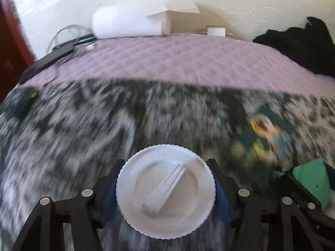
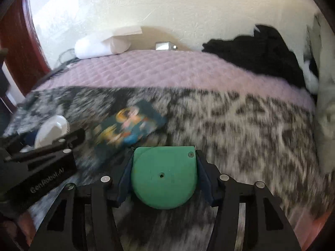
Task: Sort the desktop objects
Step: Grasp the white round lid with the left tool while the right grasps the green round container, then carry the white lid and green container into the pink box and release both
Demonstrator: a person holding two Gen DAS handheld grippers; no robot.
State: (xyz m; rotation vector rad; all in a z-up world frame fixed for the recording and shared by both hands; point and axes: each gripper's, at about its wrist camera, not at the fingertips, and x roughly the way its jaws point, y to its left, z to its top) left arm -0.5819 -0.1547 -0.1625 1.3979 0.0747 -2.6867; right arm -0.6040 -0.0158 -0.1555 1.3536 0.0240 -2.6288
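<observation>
Grippers point steeply down at a bed, side by side. The left gripper (image 1: pixel 166 190) has its blue pads (image 1: pixel 108 196) pressed against the ribbed rim of a round white lid (image 1: pixel 165 190), which has a raised bar handle across its top; the lid sits clamped between the two fingers, over the grey-and-white patterned blanket (image 1: pixel 83 125). The right gripper (image 2: pixel 164 177) is clamped on a green tape-measure-shaped case (image 2: pixel 164 175), flat face up with a small screw at one corner and a hole near the centre, its blue pads (image 2: pixel 125 175) touching both sides.

From the right wrist view the left gripper appears at the lower left, close beside the right one, with the white lid showing past its black frame. A colourful printed card or booklet (image 2: pixel 129 127) lies flat on the blanket between and just beyond the two tools, blurred. Further back lie a lilac quilted cover (image 1: pixel 178 58), a white rolled pillow (image 1: pixel 129 21) against the wall, and a black garment (image 2: pixel 261 52) heaped at the right.
</observation>
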